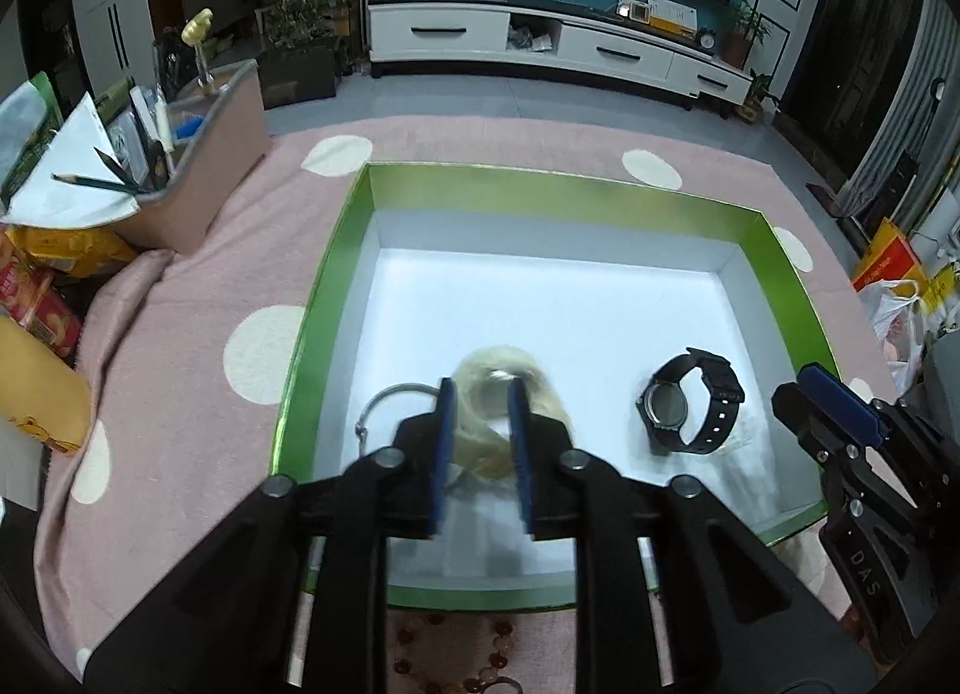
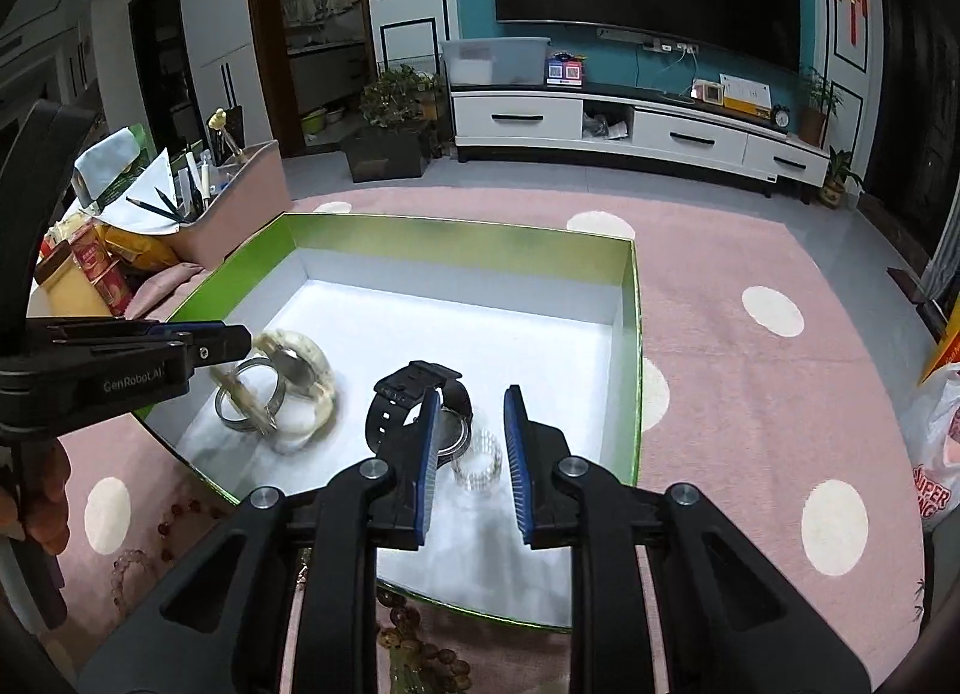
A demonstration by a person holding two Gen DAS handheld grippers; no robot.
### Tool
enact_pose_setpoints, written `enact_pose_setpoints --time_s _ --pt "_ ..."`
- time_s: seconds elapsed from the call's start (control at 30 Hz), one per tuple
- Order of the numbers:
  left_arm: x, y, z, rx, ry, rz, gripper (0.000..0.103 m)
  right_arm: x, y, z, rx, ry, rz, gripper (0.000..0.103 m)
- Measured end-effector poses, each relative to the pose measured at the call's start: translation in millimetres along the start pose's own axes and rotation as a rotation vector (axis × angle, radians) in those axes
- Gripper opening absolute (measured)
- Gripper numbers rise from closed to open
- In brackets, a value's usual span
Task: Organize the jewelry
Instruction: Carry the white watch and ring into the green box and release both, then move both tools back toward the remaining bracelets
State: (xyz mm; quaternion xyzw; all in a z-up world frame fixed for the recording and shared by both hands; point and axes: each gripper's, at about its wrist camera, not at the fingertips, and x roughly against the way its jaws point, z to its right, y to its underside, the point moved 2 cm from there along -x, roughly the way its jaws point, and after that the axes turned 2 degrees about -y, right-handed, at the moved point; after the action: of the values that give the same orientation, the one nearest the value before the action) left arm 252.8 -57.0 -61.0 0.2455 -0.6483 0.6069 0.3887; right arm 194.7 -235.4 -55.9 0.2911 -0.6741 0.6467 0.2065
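A shallow green box (image 1: pixel 540 178) with a white floor lies on the pink dotted cloth. My left gripper (image 1: pixel 481 388) hangs open over its near left part. A cream watch (image 1: pixel 489 361) lies on the floor between and beyond its blue pads, untouched, with a silver bangle (image 1: pixel 390 394) just to the left. To the right lies a black watch (image 1: pixel 690 400), and my right gripper (image 1: pixel 795 385) is beyond it. In the right wrist view my right gripper (image 2: pixel 472 397) stands open above a clear bracelet (image 2: pixel 480 463) beside the black watch (image 2: pixel 414 382). The left gripper (image 2: pixel 240 337) hovers by the cream watch (image 2: pixel 300 370).
Brown bead strands (image 1: pixel 456 652) lie on the cloth in front of the box, and more beads (image 2: pixel 129 562) lie at the near left. A pink organizer (image 1: pixel 198 154) with pencils and papers stands at the left, with snack packets (image 1: pixel 36 298) beside it. A hand (image 2: pixel 42 502) holds the left gripper.
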Motion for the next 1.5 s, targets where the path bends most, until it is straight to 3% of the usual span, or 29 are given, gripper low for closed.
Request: enact_pose_setpoints --time_s 0.1,0.33,0.6,0.87,1.1,1.5 --pt "11 1 1 -0.009 0.005 0.018 0.047 11 2 -1 -0.016 0.003 0.036 0.045" --pt "50 16 4 -0.043 -0.006 0.08 0.075 51 21 -9 -0.044 0.008 0.079 0.058" --pt "87 63 0 -0.08 -0.022 0.092 0.093 94 59 -22 -0.035 0.041 0.06 0.077" --pt "118 114 -7 -0.106 -0.027 0.08 0.1 126 88 -30 -0.061 0.04 0.036 0.089" --pt "133 149 -9 -0.111 -0.017 0.054 0.101 146 107 -37 -0.075 0.023 0.012 0.091" --pt "154 174 -13 -0.089 -0.012 0.047 0.101 162 127 -49 -0.073 0.016 -0.012 0.096"
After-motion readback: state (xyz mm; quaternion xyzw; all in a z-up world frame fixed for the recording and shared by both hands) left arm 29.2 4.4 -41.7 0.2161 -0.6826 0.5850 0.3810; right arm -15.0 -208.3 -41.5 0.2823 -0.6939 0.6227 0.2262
